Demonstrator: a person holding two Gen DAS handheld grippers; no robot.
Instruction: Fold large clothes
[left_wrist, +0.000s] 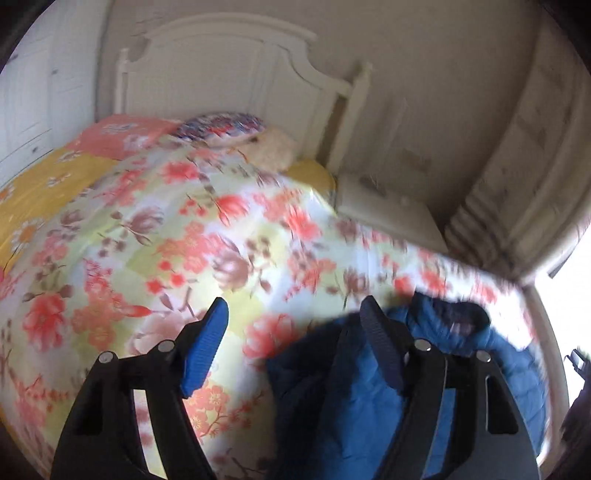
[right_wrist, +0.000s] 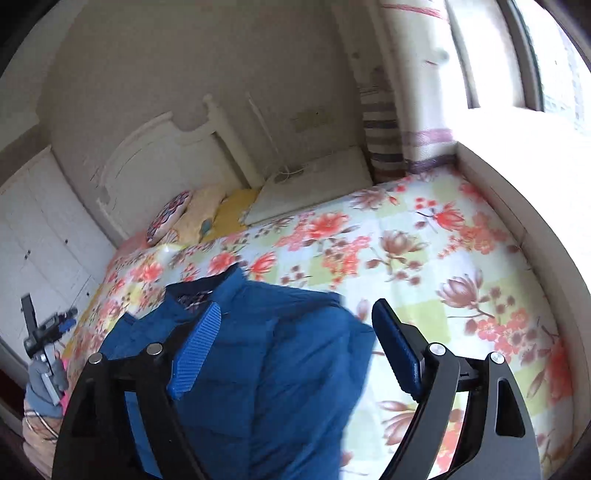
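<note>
Over the blurred floral bedspread (left_wrist: 192, 229), both tools (left_wrist: 293, 347) (right_wrist: 297, 350) gape empty, hiding part of the blue jacket (right_wrist: 266, 369).

The bed (right_wrist: 424, 236) is covered by a floral quilt (left_wrist: 155, 236). A blue padded jacket (right_wrist: 258, 369) is spread on it; pillows (right_wrist: 177, 218) are piled at the headboard edge.

Daylight is admitted through the window (right_wrist: 546, 55), which is blown out to white in both views. The walls are left dim and grey. Motion blur is seen on the floral bedspread (left_wrist: 221, 221), heaviest toward the right. Straight lines are bowed by fisheye distortion, and the corners are vignetted black.
</note>
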